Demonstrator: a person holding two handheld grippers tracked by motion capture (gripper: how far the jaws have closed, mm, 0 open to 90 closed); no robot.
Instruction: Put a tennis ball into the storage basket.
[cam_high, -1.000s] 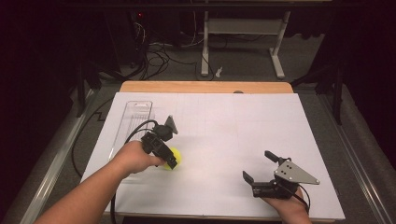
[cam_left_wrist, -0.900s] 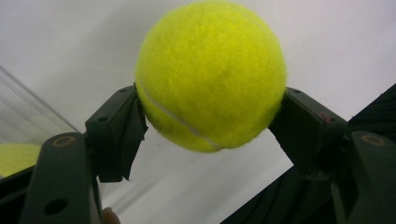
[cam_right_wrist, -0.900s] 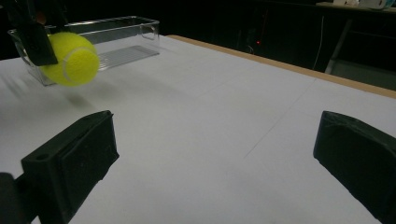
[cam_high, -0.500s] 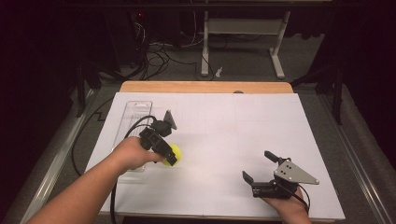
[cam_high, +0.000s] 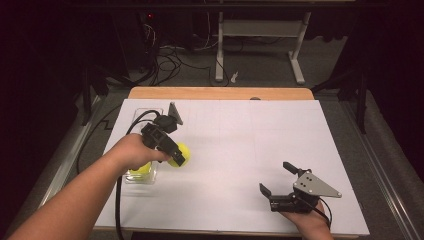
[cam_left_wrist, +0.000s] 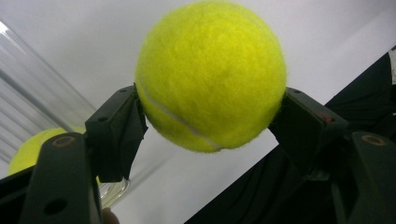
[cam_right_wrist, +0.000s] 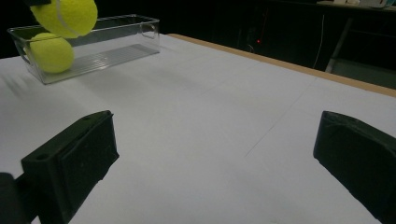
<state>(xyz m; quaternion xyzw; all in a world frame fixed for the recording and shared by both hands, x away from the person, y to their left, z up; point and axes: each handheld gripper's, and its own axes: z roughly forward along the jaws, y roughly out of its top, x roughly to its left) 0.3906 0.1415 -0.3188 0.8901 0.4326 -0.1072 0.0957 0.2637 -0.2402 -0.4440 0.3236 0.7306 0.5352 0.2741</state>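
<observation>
Tennis balls: 2. One clamped in left gripper (cam_left_wrist: 210, 121) jaws, off the table; 2nd (cam_right_wrist: 50, 52) in clear bin (cam_right_wrist: 116, 42). Right gripper (cam_high: 280, 182): jaws wide apart, holding nothing.

A bin (cam_high: 142, 150) is set lengthwise along the left edge of the table (cam_high: 240, 145), its near end towards the near left corner. One ball (cam_high: 140, 169) is contained in the near end of the bin. A second ball (cam_high: 179, 154) is held off the table between the jaws of the left gripper (cam_high: 172, 152), just beside the right wall of the bin and above its near end. The right gripper (cam_high: 277, 180) is placed near the near right corner of the table, well apart from the bin, with nothing between its spread jaws. The middle and far right of the table are left bare.
</observation>
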